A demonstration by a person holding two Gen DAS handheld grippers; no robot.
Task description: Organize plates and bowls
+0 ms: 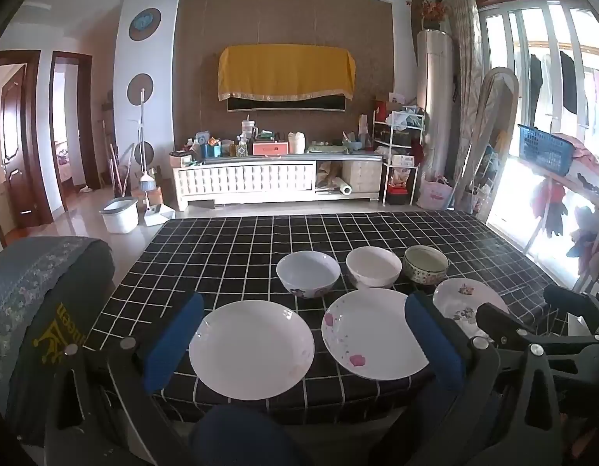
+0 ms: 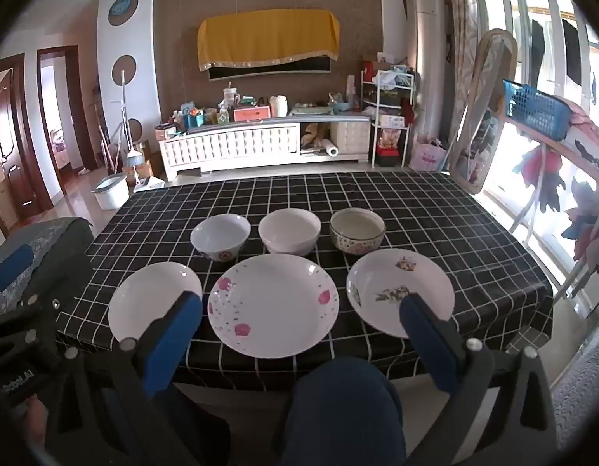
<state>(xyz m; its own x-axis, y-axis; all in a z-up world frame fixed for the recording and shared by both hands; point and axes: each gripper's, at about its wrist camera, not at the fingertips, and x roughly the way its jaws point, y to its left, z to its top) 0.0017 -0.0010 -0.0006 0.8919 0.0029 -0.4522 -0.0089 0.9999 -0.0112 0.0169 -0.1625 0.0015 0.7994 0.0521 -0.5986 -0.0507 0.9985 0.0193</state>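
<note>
- Living-room scene: black grid tablecloth [image 2: 435,209] on the table, white TV cabinet [image 2: 237,147] and yellow-draped screen behind, bright windows at right.
- 3 plates along the near edge: plain white plate [image 1: 252,349] at left, pink-flower plate [image 2: 274,305] in the middle, patterned plate [image 2: 400,291] at right.
- 3 bowls in a row just behind them: blue-white bowl [image 2: 220,236], white bowl [image 2: 289,231], floral bowl [image 2: 357,230]. None stacked, none touching.
- Left gripper [image 1: 303,338]: jaws fully apart, empty, hovering off the near edge, angled down, framing the plain white plate.
- Right gripper [image 2: 299,338]: jaws fully apart, empty, centred on the pink-flower plate.
- Judgement: the left hand is nearer the plain white plate and the right nearer the other 2; nothing organized yet, and the first grab needs a rim pinch.
</note>
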